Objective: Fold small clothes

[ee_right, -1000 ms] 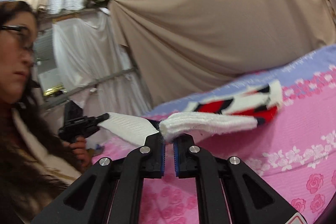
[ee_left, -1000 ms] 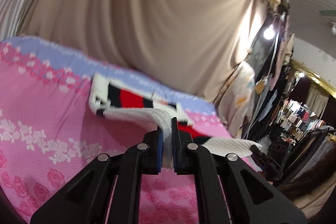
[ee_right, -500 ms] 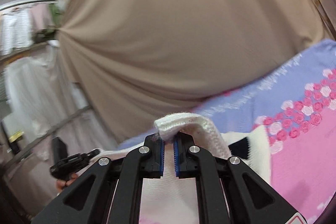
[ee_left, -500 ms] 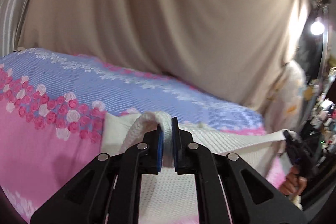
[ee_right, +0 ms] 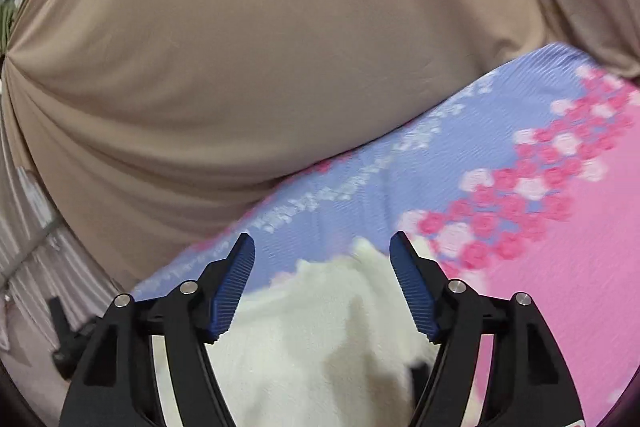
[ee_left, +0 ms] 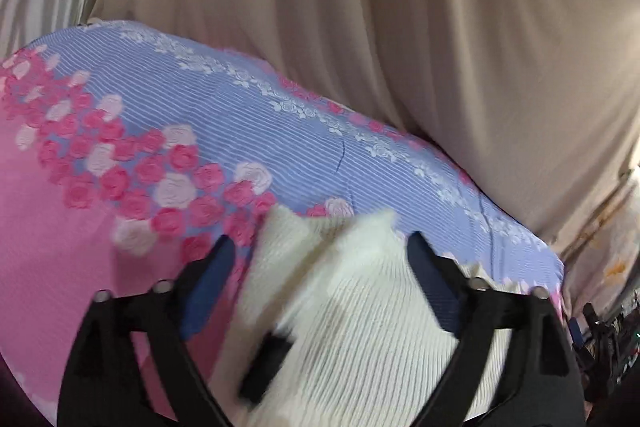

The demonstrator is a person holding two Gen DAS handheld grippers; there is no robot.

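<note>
Sweater (ee_left: 360,327) lies between each gripper's (ee_right: 322,247) spread fingers, ungrasped.

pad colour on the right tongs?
Ribbed blue pads on black arms; clearest in the right wrist view.

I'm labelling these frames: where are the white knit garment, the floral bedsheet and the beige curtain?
white knit garment (ee_left: 360,311), left wrist view: its ribbed middle.
floral bedsheet (ee_left: 240,123), left wrist view: bare lilac band.
beige curtain (ee_right: 260,47), right wrist view: its smooth middle.
</note>
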